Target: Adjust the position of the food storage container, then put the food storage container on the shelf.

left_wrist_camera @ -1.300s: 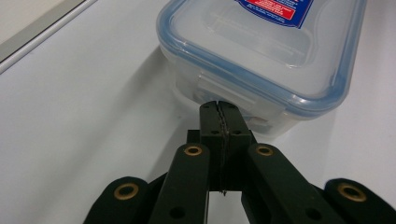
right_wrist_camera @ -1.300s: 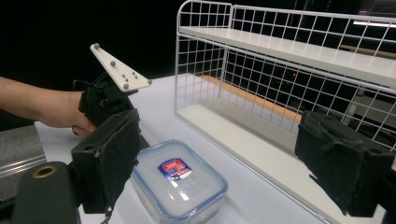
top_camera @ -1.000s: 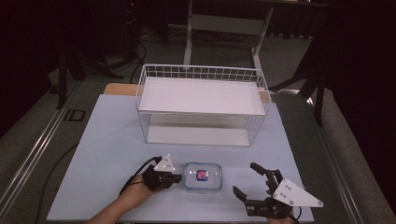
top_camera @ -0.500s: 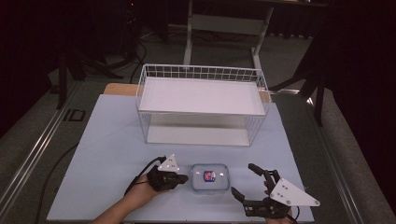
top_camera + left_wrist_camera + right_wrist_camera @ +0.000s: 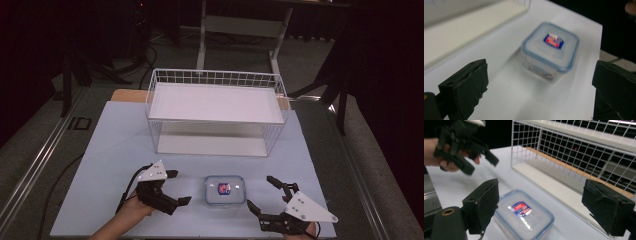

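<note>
A small clear lidded container with a blue rim and a red-and-blue label sits on the white table top near the front edge. My left gripper hovers just left of it. Its jaws have just been opening and now stand wide with nothing between them. In the left gripper view the container lies ahead of the left gripper, untouched. My right gripper is open just right of the container. In the right gripper view the container lies low between the right gripper's spread jaws, clear of both pads.
A white wire basket with a white shelf board stands behind the container, mid-table; its mesh wall is close ahead in the right gripper view. The table top has bare room at left. Dark floor, cables and stand legs surround it.
The left gripper first slid right with the container shifting slightly right, then pulled back left, rose, and its jaws went from shut to wide open. The right gripper stayed put.
</note>
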Tool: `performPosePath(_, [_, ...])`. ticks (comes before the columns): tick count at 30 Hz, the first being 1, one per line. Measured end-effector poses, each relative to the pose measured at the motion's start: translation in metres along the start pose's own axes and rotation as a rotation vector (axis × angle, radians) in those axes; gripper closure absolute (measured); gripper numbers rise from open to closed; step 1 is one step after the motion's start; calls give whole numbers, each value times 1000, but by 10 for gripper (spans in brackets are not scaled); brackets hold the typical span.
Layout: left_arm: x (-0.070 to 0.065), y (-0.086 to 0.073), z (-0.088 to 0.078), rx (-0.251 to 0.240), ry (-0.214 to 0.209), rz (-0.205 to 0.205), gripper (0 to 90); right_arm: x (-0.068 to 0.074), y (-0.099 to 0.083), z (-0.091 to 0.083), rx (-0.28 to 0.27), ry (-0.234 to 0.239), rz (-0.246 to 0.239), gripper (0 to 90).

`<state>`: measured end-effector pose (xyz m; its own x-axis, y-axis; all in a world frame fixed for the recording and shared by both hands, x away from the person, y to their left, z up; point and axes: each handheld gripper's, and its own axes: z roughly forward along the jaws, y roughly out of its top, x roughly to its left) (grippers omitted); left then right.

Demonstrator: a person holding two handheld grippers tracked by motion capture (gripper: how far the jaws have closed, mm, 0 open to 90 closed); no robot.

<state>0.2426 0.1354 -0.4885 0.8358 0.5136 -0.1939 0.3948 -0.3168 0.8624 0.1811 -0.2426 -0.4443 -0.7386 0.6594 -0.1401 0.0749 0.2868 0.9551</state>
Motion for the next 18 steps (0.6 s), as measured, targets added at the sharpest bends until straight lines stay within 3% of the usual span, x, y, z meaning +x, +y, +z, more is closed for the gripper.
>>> performPosePath(3, [-10,2,-6,-36,3,2,16,2,1,0,4,-8,-15,145])
performPosePath(5, [-16,4,-7,-47,-5,8,16,0,1,1,23,-2,46,146])
performPosePath(6, [-20,6,-8,-67,-9,10,16,-2,2,1,40,23,80,155])
performPosePath(7, [-20,6,-8,-67,-9,10,16,-2,2,1,40,23,80,155])
performPosePath(8, [-24,9,-9,-75,-20,-2,16,-3,2,0,37,24,78,233])
performPosePath(9, [-25,11,-9,-83,-26,-13,16,0,5,-1,43,4,18,219])
performPosePath(12, [-29,17,-9,-81,-54,-51,16,1,7,1,55,13,20,180])
performPosePath(14, [-32,21,-9,-66,-52,-60,16,1,7,6,89,29,64,178])
performPosePath(18, [-35,31,-5,-18,-31,-73,16,-3,9,10,76,32,99,129])
